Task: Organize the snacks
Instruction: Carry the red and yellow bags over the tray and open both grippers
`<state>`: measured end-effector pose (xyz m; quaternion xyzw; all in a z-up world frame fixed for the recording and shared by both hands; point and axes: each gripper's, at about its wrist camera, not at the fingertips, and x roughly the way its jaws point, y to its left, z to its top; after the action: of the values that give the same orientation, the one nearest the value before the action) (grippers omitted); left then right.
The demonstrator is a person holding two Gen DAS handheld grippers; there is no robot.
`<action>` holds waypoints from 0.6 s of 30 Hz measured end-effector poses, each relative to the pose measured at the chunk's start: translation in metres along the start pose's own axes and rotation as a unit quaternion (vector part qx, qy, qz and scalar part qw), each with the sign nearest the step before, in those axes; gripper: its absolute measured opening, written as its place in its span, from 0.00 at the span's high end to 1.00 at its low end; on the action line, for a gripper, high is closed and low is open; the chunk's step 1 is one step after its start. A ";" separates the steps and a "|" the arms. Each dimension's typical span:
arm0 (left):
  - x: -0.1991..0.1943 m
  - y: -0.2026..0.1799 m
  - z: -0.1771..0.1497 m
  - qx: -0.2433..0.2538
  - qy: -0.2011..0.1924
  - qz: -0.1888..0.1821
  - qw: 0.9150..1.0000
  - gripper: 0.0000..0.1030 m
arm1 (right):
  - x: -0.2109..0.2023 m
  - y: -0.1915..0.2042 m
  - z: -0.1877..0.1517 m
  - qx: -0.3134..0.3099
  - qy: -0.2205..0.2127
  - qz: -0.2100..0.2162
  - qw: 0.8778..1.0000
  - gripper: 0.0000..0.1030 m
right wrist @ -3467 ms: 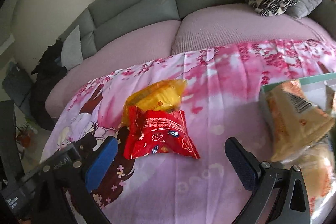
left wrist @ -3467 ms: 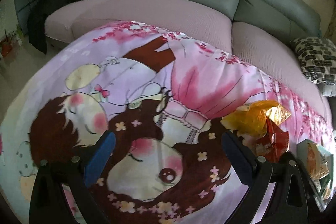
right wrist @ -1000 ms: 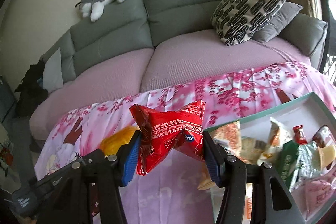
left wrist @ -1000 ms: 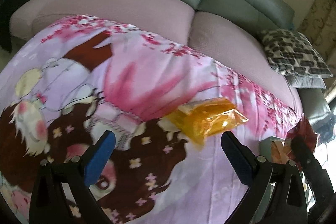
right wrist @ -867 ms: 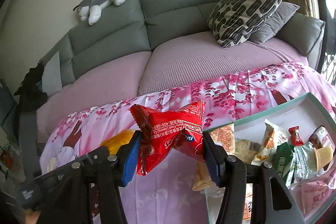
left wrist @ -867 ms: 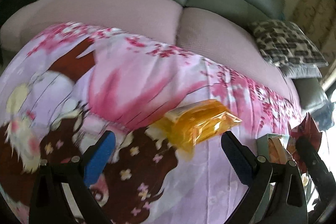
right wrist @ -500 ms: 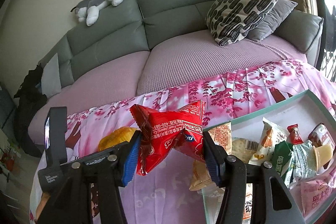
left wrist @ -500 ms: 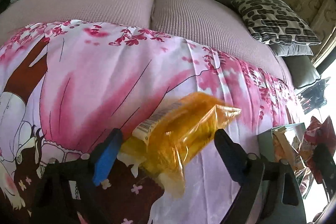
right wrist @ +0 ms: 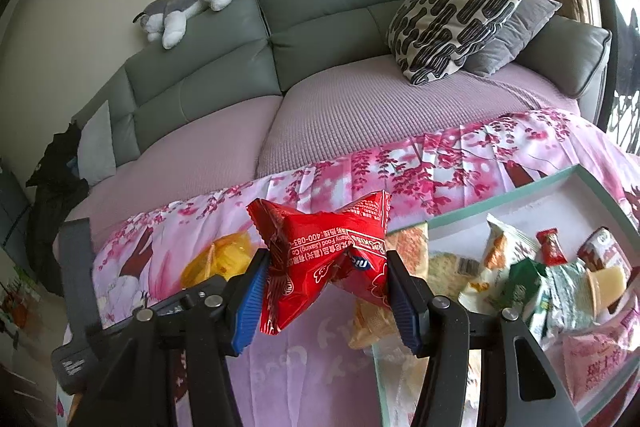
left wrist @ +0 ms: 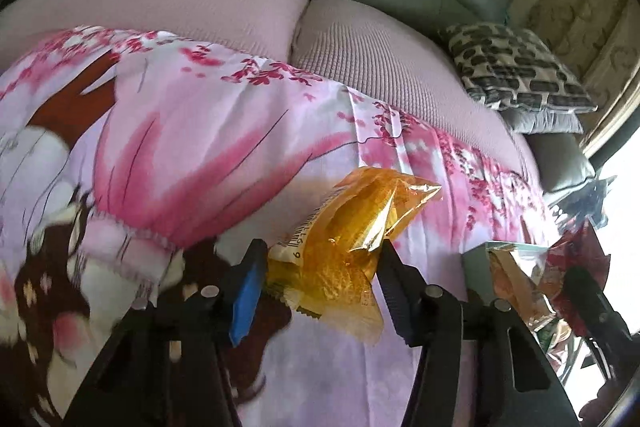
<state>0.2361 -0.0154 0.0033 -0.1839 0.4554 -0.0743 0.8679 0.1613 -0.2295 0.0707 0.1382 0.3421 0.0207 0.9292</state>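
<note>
A yellow snack packet (left wrist: 360, 219) lies on the pink cartoon-print cloth (left wrist: 200, 147). My left gripper (left wrist: 322, 255) has the packet between its jaws, which are closing, and both pads touch its sides. My right gripper (right wrist: 326, 267) is shut on a crumpled red snack packet (right wrist: 320, 243) and holds it up above the cloth, just left of a teal-rimmed box (right wrist: 532, 185). The box holds several wrapped snacks. In the right wrist view the yellow packet (right wrist: 224, 255) shows behind my left finger. The red packet (left wrist: 576, 259) is also at the right edge of the left wrist view.
A grey sofa (right wrist: 320, 27) with pink seat covers stands behind the cloth. On it are a patterned cushion (right wrist: 456, 23), a grey cushion (right wrist: 516, 31) and a plush dog (right wrist: 188, 3). Dark clothing (right wrist: 56, 167) hangs at the sofa's left end.
My left gripper moved up to the yellow packet and its jaws came in from wide open to touch the packet's sides. The right gripper kept still with the red packet.
</note>
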 end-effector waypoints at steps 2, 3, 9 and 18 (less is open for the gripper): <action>-0.008 -0.001 -0.007 -0.007 -0.006 0.003 1.000 0.46 | -0.004 -0.001 -0.004 -0.006 0.001 -0.002 1.000 0.43; -0.013 -0.002 -0.012 -0.012 -0.010 -0.001 1.000 0.46 | -0.006 -0.001 -0.006 -0.008 0.002 -0.003 1.000 0.43; -0.048 -0.017 -0.033 -0.032 -0.046 -0.029 0.998 0.52 | -0.025 -0.010 -0.004 0.000 -0.013 -0.004 1.000 0.43; -0.082 -0.058 -0.042 0.006 -0.091 -0.059 0.994 0.52 | -0.050 -0.052 0.009 0.041 -0.042 -0.024 0.998 0.43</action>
<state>0.1568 -0.0548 0.0663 -0.2112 0.3626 -0.1110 0.9009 0.1254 -0.2886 0.0944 0.1685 0.3068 -0.0214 0.9365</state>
